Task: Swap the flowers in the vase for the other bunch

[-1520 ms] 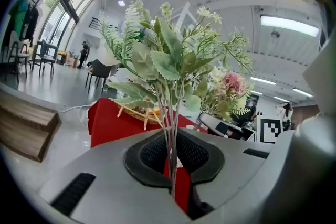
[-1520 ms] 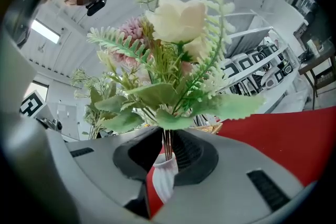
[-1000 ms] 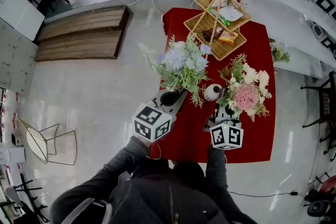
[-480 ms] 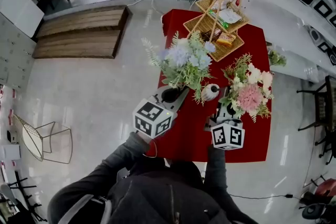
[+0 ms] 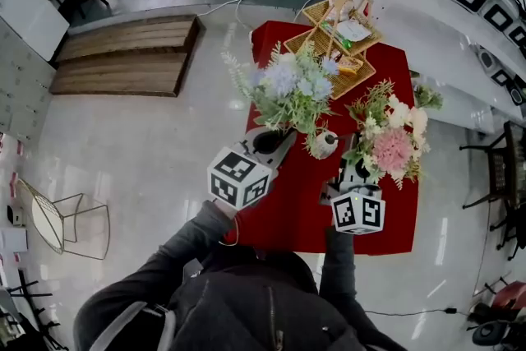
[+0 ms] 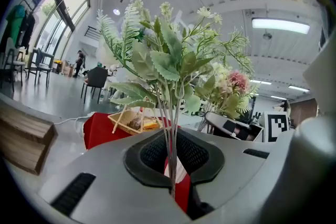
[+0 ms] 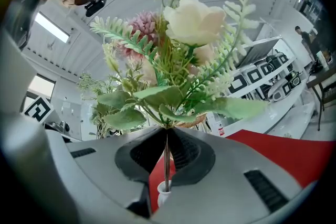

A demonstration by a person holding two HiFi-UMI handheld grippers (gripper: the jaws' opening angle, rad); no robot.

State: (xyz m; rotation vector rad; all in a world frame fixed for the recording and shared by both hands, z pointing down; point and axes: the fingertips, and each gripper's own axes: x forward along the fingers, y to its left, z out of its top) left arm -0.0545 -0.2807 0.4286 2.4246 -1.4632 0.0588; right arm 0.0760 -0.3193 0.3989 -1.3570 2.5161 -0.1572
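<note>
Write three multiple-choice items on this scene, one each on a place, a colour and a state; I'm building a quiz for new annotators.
1. Where is the basket?
A. At the far end of the table, beyond the vase
B. On the floor
C. Under the table

2. What colour covers the table?
A. Green
B. White
C. Red

3. What state is the left gripper in?
A. Open and empty
B. Shut on the blue bunch
C. Shut on the vase

Answers:
1 A: in the head view the basket sits on the table past the vase.
2 C: the table shows red in every view.
3 B: in the left gripper view the jaws pinch the blue bunch's stems.
</note>
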